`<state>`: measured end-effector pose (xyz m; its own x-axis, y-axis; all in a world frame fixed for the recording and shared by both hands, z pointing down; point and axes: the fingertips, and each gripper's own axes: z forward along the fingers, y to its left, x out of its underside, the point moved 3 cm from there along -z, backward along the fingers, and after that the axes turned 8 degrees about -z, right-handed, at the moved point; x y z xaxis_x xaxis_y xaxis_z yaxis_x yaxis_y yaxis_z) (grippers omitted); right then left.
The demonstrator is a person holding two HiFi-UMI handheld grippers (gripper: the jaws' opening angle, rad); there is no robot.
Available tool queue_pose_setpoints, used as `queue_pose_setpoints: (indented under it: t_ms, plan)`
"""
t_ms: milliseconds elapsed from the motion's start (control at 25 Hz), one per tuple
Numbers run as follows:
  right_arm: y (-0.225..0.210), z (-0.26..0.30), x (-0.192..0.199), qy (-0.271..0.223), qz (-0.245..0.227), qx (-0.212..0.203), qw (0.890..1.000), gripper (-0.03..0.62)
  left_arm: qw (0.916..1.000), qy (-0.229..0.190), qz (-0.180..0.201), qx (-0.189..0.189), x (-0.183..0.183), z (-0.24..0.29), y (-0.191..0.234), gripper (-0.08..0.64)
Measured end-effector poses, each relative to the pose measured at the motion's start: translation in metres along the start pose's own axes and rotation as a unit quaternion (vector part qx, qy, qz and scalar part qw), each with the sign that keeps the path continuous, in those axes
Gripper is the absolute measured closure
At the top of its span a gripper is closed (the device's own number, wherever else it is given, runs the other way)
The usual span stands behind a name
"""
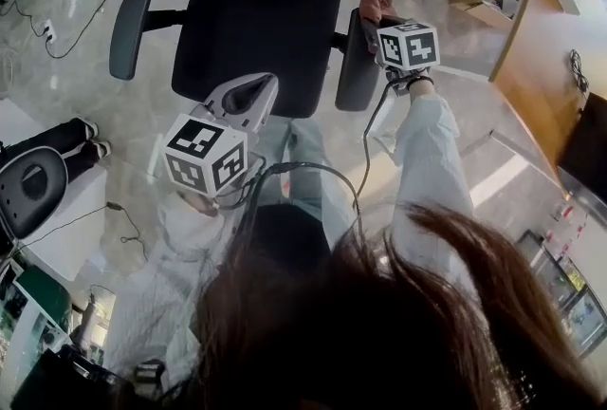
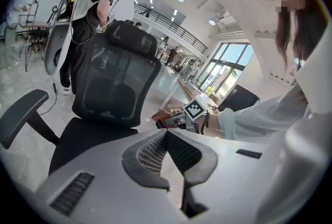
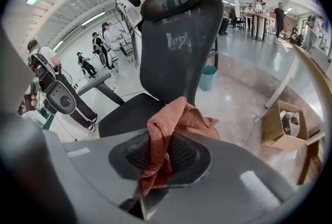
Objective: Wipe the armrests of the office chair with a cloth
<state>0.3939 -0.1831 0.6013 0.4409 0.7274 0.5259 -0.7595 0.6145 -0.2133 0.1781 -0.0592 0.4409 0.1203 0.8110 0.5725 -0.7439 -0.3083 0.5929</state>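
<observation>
Your right tool (image 3: 158,161) pinches the cloth (image 3: 179,116) by a fold at the armrest (image 1: 355,66) of the office chair (image 1: 251,28). It's soft and light, so press it flat. Left tool (image 2: 174,151) is closed, empty.

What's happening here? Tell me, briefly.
A person stands over a black office chair, a hand-held gripper in each hand. The right hand-held gripper is shut on a pink-orange cloth at the right-side armrest. The left hand-held gripper is shut and empty, held by the chair's front edge.
</observation>
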Motion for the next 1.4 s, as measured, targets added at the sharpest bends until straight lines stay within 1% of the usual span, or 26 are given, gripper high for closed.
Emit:
queue_pose_setpoints:
  t_ms: [160,240,320,400,480,720,880,1000,1200,1320,1400]
  plan:
    - [-0.001,0.016,-0.016,0.012,-0.016,-0.015,1.000,0.537,0.9999,-0.003,-0.003,-0.011,0.001,-0.007,0.007,0.557]
    - [0.005,0.018,-0.016,0.016,-0.023,-0.020,0.999,0.537,0.9999,-0.006,-0.004,-0.013,0.002,-0.009,0.009,0.557]
    - [0.015,0.014,-0.012,0.013,-0.024,-0.037,0.999,0.537,0.9999,-0.007,-0.004,-0.011,0.001,-0.008,0.007,0.557]
    - [0.029,0.008,0.000,0.012,-0.030,-0.053,0.998,0.537,1.0000,-0.008,-0.001,-0.005,-0.001,-0.005,0.004,0.557]
    - [0.043,0.000,0.013,0.013,-0.035,-0.059,0.998,0.537,0.9999,-0.010,0.002,0.003,-0.004,-0.002,0.000,0.557]
    - [0.105,-0.038,0.059,0.003,-0.020,-0.091,0.996,0.537,0.9995,-0.009,0.012,0.029,-0.004,-0.003,-0.023,0.557]
    - [0.141,-0.062,0.093,0.000,-0.018,-0.100,0.995,0.537,0.9985,-0.014,0.023,0.047,-0.004,-0.004,-0.039,0.557]
    - [0.166,-0.073,0.113,0.003,-0.016,-0.112,0.994,0.537,0.9980,-0.019,0.028,0.053,-0.004,-0.007,-0.046,0.557]
    - [0.183,-0.088,0.136,0.007,-0.004,-0.136,0.991,0.537,0.9971,-0.025,0.035,0.062,-0.012,-0.005,-0.061,0.557]
    - [0.186,-0.090,0.142,-0.002,0.014,-0.143,0.990,0.537,0.9969,-0.030,0.038,0.062,-0.011,-0.008,-0.064,0.557]
    - [0.184,-0.095,0.139,-0.017,0.027,-0.143,0.989,0.537,0.9970,-0.034,0.038,0.058,-0.011,-0.012,-0.063,0.557]
